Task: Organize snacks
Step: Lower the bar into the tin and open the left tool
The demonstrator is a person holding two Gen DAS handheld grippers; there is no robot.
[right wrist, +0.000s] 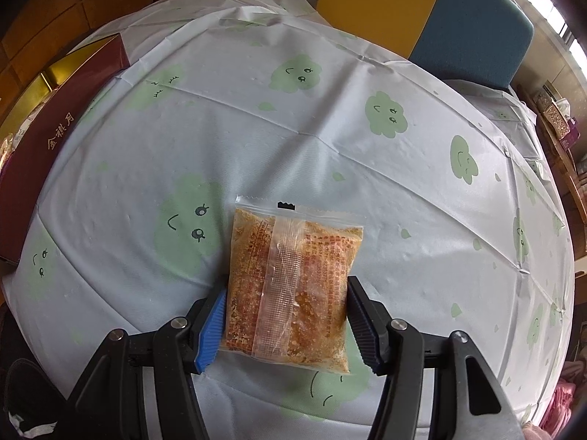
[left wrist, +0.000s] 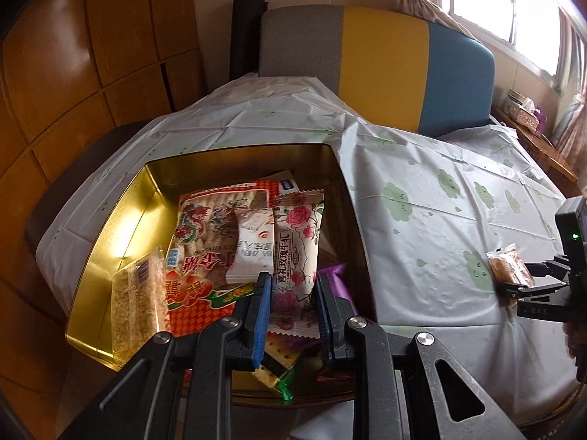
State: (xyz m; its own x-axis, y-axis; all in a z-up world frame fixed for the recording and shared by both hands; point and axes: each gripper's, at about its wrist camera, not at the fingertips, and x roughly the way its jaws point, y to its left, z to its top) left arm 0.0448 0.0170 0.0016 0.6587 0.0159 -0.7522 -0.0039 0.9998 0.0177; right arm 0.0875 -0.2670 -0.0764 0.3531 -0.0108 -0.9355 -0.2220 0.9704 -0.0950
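Here, clear, crumbly orange snack packet (right wrist: 290,289) within right gripper (right wrist: 288,317), fingers touching both sides.

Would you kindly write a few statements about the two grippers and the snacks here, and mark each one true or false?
1. The left gripper straddles a rose-printed packet over the gold tin. True.
2. The right gripper is closing around a drink can. False: it flanks a clear packet of orange crumbly snack.
3. That clear packet lies inside the tin. False: it lies on the tablecloth.
4. The tin already holds several snacks. True.
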